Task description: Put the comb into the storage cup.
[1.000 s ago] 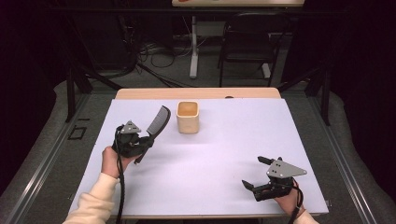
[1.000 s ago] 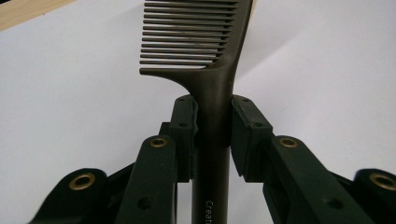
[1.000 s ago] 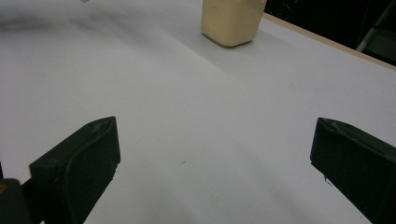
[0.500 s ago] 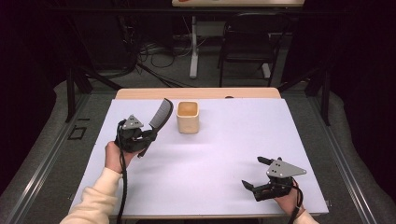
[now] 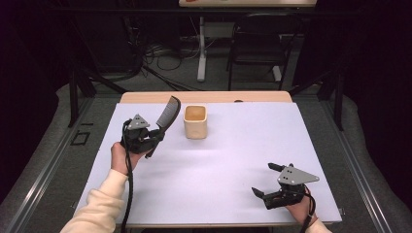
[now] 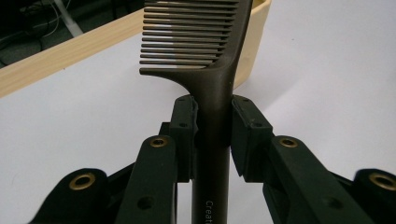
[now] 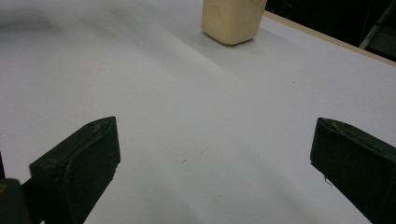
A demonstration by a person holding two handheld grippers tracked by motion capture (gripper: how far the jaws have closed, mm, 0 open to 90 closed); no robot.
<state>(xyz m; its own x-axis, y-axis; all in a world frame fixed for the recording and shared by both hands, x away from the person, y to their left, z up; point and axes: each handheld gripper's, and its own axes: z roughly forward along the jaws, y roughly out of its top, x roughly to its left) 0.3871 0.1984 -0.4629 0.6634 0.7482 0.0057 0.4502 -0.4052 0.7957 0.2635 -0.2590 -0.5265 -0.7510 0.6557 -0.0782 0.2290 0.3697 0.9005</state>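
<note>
Left hand-held gripper [image 6: 212, 126] clamps comb [image 6: 205, 42] beside cup [image 5: 195, 121].

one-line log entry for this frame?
left gripper: shut on comb handle, raised beside cup | right gripper: open, empty, near table front edge

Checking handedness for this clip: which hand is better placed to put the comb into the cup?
Left. Its gripper already clamps the comb beside the cup; the right gripper sits open, farther off.

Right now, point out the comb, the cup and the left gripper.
comb [image 6: 212, 109], left gripper view, on the handle between the fingers.
cup [image 5: 195, 127], high view, on the front wall.
left gripper [image 5: 154, 141], high view, between its fingertips, at the comb handle.
</note>
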